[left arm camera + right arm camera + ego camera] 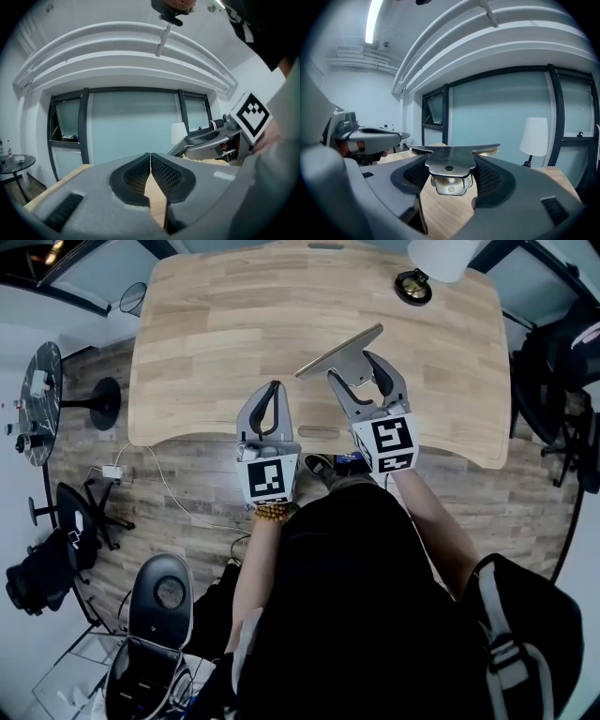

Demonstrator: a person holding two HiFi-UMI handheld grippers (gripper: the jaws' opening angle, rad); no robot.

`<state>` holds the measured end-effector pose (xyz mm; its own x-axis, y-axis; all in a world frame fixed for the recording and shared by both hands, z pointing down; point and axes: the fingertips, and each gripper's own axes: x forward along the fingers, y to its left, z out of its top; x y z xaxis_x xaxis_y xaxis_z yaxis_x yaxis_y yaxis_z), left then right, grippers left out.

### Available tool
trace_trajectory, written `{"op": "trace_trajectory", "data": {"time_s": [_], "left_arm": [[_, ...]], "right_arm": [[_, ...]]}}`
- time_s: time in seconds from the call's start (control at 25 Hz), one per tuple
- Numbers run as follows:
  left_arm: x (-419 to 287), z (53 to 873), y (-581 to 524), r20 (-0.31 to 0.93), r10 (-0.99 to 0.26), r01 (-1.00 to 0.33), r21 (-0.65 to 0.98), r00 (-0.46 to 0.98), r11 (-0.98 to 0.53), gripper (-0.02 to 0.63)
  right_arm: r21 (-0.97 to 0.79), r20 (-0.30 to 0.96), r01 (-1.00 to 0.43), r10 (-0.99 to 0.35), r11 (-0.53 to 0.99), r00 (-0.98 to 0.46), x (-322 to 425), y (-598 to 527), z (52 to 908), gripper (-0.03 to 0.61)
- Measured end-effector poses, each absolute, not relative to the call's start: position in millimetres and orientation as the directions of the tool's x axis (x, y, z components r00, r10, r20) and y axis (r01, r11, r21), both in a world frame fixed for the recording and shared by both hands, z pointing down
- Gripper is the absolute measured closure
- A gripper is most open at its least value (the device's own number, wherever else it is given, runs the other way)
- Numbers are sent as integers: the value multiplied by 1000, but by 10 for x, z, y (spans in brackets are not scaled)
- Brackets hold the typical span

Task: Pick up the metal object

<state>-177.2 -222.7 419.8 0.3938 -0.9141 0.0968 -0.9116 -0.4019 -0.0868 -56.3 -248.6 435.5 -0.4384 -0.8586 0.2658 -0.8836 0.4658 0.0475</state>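
Observation:
The metal object (339, 354) is a flat T-shaped plate with a long straight blade, held up over the wooden table (216, 324). My right gripper (354, 366) is shut on its stem; in the right gripper view the metal object (451, 165) sits clamped between the ribbed pads (488, 178), its blade crossing in front. My left gripper (274, 388) hovers over the table's near edge, shut with nothing in it. In the left gripper view its pads (165, 174) meet at the tips and my right gripper's body (211, 145) shows at the right.
A small lamp with a dark round base (412, 286) and white shade (442, 256) stands at the table's far right. Office chairs (562, 381) stand to the right, and a round side table (37, 404) and more chairs (159, 606) to the left on the wood floor.

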Motion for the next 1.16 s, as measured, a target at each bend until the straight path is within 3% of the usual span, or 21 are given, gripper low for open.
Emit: {"op": "trace_trajectory", "data": {"time_s": [1.16], "left_arm": [[-1812, 4343, -2153, 133, -912, -909, -107, 388, -402, 594]], "right_arm": [[51, 347, -869, -825, 492, -447, -530, -2413, 4712, 293]]}}
